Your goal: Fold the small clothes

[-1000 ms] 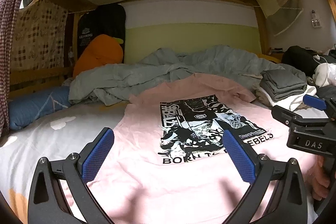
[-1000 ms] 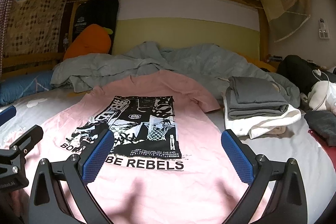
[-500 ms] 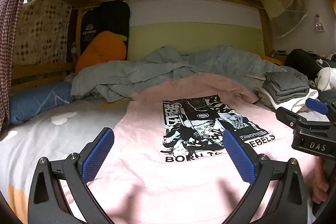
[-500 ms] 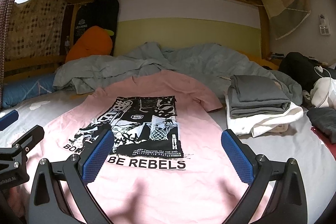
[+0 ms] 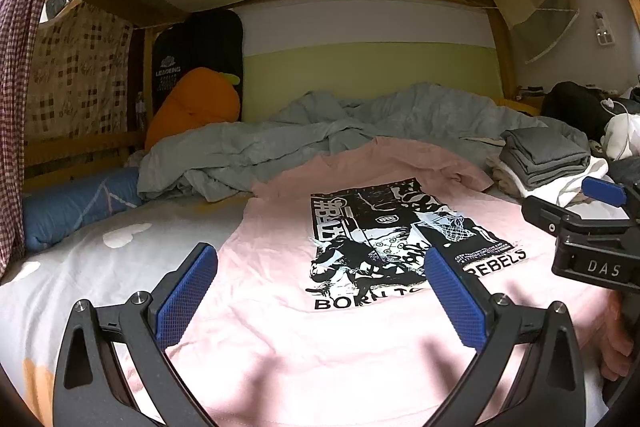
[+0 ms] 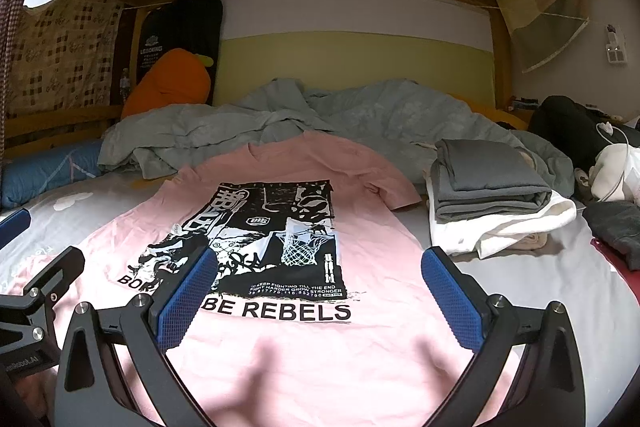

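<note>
A pink T-shirt [image 5: 280, 239] with a black-and-white print reading "BORN TO BE REBELS" lies spread flat, front up, on the bed; it also shows in the right wrist view [image 6: 372, 211]. My left gripper [image 5: 320, 287] is open and empty, hovering over the shirt's lower left part. My right gripper [image 6: 316, 287] is open and empty over the shirt's lower right part. The right gripper's body shows at the right edge of the left wrist view [image 5: 592, 239].
A stack of folded grey and white clothes [image 6: 492, 195] sits right of the shirt. A crumpled grey duvet [image 6: 320, 115] lies behind it. An orange carrot plush [image 6: 168, 83] and a blue pillow [image 5: 76, 203] are at the left. Dark clothes [image 6: 568, 123] lie far right.
Both grippers have drifted slightly, and the view has tilted down a little. The shirt has not moved and both grippers stay open.
</note>
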`<control>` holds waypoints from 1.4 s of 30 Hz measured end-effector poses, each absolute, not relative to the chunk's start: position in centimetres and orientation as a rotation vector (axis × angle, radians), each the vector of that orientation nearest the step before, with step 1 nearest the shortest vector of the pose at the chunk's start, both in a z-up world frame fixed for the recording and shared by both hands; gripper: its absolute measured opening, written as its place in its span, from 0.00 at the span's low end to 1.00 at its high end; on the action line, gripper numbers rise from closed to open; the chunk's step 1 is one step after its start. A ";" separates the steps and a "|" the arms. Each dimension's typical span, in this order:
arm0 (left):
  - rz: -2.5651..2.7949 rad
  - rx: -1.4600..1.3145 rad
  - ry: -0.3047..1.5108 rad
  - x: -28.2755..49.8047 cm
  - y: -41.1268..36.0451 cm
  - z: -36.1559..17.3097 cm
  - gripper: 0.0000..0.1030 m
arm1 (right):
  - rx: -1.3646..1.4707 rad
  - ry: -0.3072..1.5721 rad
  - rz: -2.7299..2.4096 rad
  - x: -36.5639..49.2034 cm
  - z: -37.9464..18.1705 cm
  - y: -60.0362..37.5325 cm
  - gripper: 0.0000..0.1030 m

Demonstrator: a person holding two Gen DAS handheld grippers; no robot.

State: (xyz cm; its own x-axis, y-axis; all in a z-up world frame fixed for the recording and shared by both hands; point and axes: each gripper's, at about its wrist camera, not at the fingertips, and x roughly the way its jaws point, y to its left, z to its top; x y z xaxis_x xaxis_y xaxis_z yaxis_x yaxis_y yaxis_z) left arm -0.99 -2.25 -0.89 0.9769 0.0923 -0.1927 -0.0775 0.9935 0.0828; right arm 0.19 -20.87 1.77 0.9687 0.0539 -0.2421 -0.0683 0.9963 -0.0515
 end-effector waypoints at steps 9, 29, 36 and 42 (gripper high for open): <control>0.083 0.071 0.195 -1.1 -2.1 -0.8 1.00 | -0.058 0.242 0.065 0.1 1.8 -20.9 0.99; 0.203 -0.255 0.436 -5.1 9.4 0.5 1.00 | 0.272 0.617 -0.043 -5.0 -1.1 -37.8 0.62; 0.219 -0.537 0.622 -7.8 16.7 -4.9 0.65 | 0.269 0.711 -0.024 -3.2 -3.1 -36.8 0.42; -0.041 -0.570 0.641 -7.8 15.5 -5.4 0.45 | 0.257 0.703 -0.008 -3.0 -3.1 -36.4 0.19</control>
State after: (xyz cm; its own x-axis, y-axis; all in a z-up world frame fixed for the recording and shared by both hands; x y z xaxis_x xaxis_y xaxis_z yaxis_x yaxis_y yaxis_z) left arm -7.82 15.50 -5.36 0.8062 -0.2079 -0.5539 -0.1354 0.8465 -0.5148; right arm -2.99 -36.35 -3.11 0.7644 0.0787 -0.6400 0.0936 0.9684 0.2310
